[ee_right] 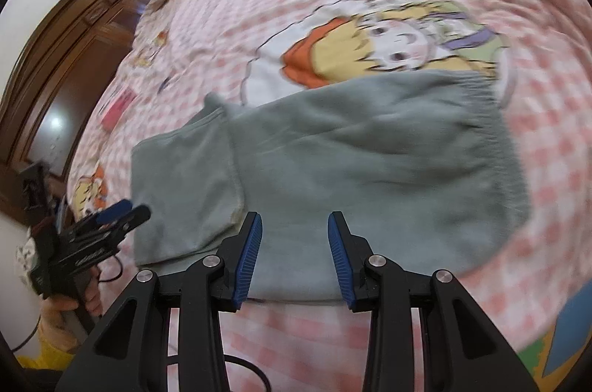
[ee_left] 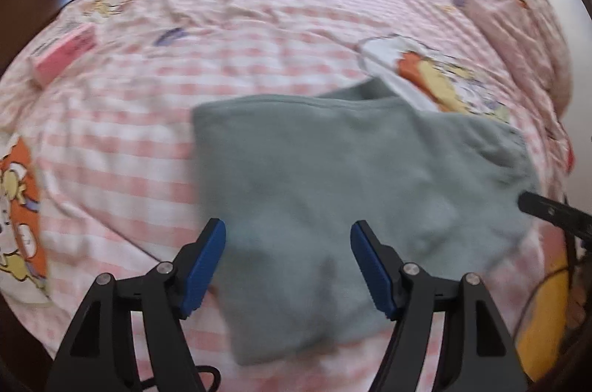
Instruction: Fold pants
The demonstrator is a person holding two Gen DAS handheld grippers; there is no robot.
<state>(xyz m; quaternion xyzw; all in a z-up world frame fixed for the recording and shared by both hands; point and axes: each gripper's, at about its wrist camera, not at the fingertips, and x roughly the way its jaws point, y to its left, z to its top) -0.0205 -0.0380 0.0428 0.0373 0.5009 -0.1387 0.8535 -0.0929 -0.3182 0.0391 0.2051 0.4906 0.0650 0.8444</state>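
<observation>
Grey-green pants [ee_left: 333, 185] lie folded into a compact stack on the pink checked bed sheet [ee_left: 148, 118]. In the right wrist view the pants [ee_right: 351, 162] show an elastic waistband at the right and a folded layer at the left. My left gripper [ee_left: 288, 251] hovers open over the near edge of the pants, nothing between its blue pads. My right gripper [ee_right: 295, 244] is open too, above the front edge of the pants. The left gripper [ee_right: 122, 212] also appears at the left of the right wrist view, held by a hand, beside the pants.
A pink box [ee_left: 64, 53] lies on the sheet at the far left. A rolled pink quilt [ee_left: 525, 22] sits at the far right. Dark wooden furniture [ee_right: 74, 51] stands beyond the bed's left side. A black cable [ee_right: 251, 373] trails below my right gripper.
</observation>
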